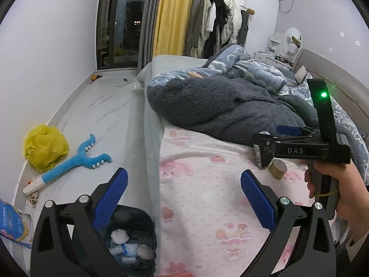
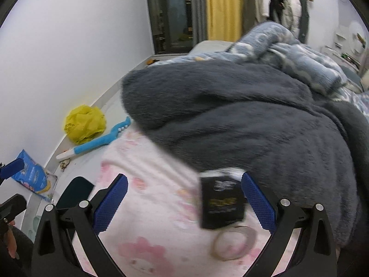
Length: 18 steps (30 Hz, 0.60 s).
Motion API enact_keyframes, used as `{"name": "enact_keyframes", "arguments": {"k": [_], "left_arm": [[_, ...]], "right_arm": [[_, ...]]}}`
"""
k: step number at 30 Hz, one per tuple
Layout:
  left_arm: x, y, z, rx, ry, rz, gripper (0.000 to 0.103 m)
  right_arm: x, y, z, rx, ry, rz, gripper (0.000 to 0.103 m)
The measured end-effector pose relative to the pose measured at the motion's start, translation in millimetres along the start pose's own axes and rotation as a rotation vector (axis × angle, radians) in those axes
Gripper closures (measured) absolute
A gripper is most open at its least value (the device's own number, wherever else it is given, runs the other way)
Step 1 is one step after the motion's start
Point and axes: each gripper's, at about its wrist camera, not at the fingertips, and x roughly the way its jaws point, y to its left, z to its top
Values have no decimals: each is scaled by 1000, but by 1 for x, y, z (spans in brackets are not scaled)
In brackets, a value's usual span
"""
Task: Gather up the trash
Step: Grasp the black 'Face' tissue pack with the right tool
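Observation:
A small black box with gold print lies on the pink bed sheet, just left of my right gripper's right finger. A roll of clear tape lies right below it. My right gripper is open above the sheet and holds nothing. In the left wrist view the box and the roll sit under the right gripper's tip. My left gripper is open and empty over the bed edge. A dark bin with crumpled tissues and a plastic bottle stands on the floor below it.
A dark grey and blue fleece blanket is piled on the bed. On the floor by the wall lie a crumpled yellow bag, a blue plush toy and a blue packet.

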Motion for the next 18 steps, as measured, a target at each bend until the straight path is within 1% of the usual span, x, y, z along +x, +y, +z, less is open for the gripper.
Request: {"name": "enact_keyframes", "arguments": {"k": [4, 9, 12, 13, 14, 15, 16, 17, 18], "left_arm": [[9, -15, -1, 11, 12, -32, 3], [22, -31, -4, 11, 45, -73, 3], [28, -40, -7, 9, 59, -103, 3], [30, -44, -8, 13, 65, -112, 3], [33, -49, -9, 17, 72, -122, 3], [35, -54, -10, 21, 77, -134, 3], [36, -58, -12, 23, 80, -141, 3], [37, -63, -13, 28, 83, -151, 3], [39, -67, -14, 31, 89, -161, 3]], "right_arm": [[8, -17, -5, 31, 34, -7, 3], [20, -27, -14, 49, 70, 30, 3], [24, -32, -19, 56, 75, 10, 4], [26, -35, -21, 64, 77, 17, 4], [27, -37, -22, 71, 81, 26, 6], [29, -39, -24, 76, 85, 32, 14], [31, -40, -26, 76, 87, 31, 18], [33, -42, -28, 74, 91, 28, 26], [33, -42, -29, 77, 91, 30, 32]]}}
